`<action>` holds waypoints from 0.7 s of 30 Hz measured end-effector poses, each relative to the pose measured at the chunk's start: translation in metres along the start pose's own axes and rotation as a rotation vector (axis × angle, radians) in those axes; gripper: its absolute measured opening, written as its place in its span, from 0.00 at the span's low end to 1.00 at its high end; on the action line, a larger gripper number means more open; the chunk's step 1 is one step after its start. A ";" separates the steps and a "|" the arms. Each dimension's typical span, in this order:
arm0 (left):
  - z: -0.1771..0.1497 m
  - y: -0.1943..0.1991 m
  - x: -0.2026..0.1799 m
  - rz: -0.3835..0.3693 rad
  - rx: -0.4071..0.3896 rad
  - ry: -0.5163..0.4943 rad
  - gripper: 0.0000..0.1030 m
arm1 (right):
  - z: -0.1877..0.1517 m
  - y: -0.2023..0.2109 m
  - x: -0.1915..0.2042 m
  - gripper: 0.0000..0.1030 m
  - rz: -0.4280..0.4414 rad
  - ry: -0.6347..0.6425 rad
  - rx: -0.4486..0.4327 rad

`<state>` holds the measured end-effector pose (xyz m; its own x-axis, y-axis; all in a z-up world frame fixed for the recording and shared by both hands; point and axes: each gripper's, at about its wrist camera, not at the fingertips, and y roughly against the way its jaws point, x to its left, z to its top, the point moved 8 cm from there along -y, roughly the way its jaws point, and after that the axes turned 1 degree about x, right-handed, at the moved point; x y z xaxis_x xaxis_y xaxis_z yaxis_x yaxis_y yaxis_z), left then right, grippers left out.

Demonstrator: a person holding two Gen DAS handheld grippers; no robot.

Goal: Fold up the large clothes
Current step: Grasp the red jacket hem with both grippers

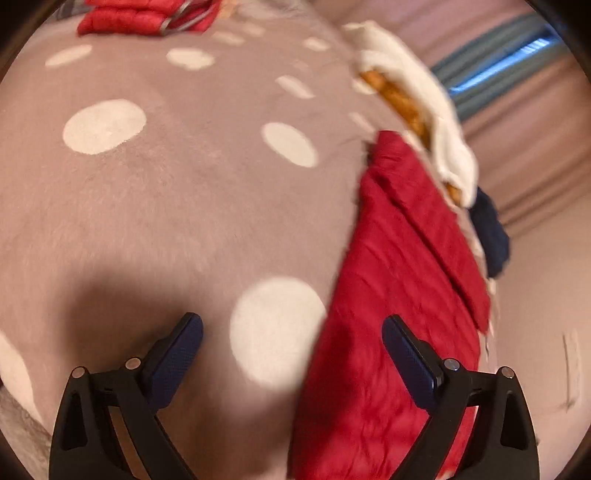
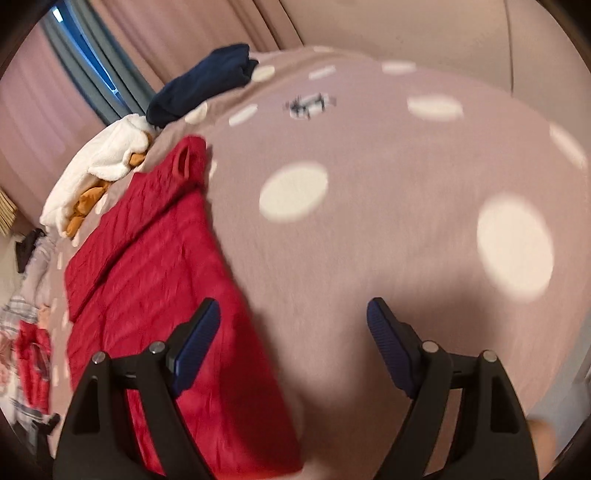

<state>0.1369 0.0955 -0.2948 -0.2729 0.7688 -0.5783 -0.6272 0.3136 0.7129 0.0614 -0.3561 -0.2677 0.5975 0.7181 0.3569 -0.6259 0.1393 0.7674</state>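
Note:
A red quilted garment (image 1: 399, 277) lies flat and folded on a mauve bed blanket with white dots (image 1: 166, 203). My left gripper (image 1: 291, 321) hovers open above the garment's left edge, its right finger (image 1: 410, 354) over the red cloth and its left finger over the blanket. In the right wrist view the same red garment (image 2: 155, 266) stretches away at the left, with a sleeve folded across it. My right gripper (image 2: 293, 305) is open over the garment's right edge on the blanket (image 2: 369, 147). Neither gripper has anything between its pads.
Along the bed's far edge lie a white fleece garment with orange parts (image 1: 406, 74) (image 2: 103, 162) and a navy garment (image 1: 491, 236) (image 2: 207, 81). Another red item (image 1: 140, 18) (image 2: 33, 350) lies further off. Pink curtains (image 1: 517, 129) and a window (image 2: 81, 55) are behind.

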 end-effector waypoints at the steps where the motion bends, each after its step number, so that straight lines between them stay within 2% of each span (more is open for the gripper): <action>1: -0.009 0.003 -0.004 -0.013 -0.002 -0.014 0.94 | -0.009 0.000 0.002 0.80 0.013 -0.012 0.006; 3: -0.030 0.002 -0.020 -0.120 0.052 0.003 0.94 | -0.023 0.005 0.013 0.80 0.021 0.000 -0.004; 4: -0.042 -0.001 -0.031 -0.195 0.096 0.021 0.94 | -0.032 0.006 0.021 0.81 0.040 0.007 0.003; 5: -0.049 -0.003 -0.038 -0.233 0.124 0.028 0.94 | -0.040 0.007 0.028 0.81 0.069 0.004 0.017; 7: -0.062 -0.008 -0.056 -0.290 0.164 0.028 0.94 | -0.057 0.007 0.045 0.81 0.139 -0.013 0.056; 10: -0.083 -0.017 -0.086 -0.362 0.211 0.018 0.94 | -0.073 0.011 0.060 0.82 0.126 -0.017 0.033; 12: -0.092 -0.021 -0.102 -0.405 0.227 0.014 0.94 | -0.079 0.010 0.066 0.82 0.151 -0.047 0.044; 16: -0.099 -0.031 -0.127 -0.464 0.250 -0.007 0.94 | -0.088 0.008 0.076 0.82 0.271 -0.166 0.102; 19: -0.094 -0.043 -0.129 -0.446 0.238 0.008 0.94 | -0.095 0.007 0.082 0.82 0.356 -0.263 0.148; 21: -0.090 -0.047 -0.131 -0.424 0.214 0.000 0.94 | -0.095 0.006 0.086 0.82 0.366 -0.267 0.147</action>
<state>0.1367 -0.0700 -0.2880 -0.0254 0.5482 -0.8359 -0.5190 0.7074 0.4797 0.0618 -0.2282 -0.2833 0.4705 0.4991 0.7277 -0.7534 -0.2022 0.6258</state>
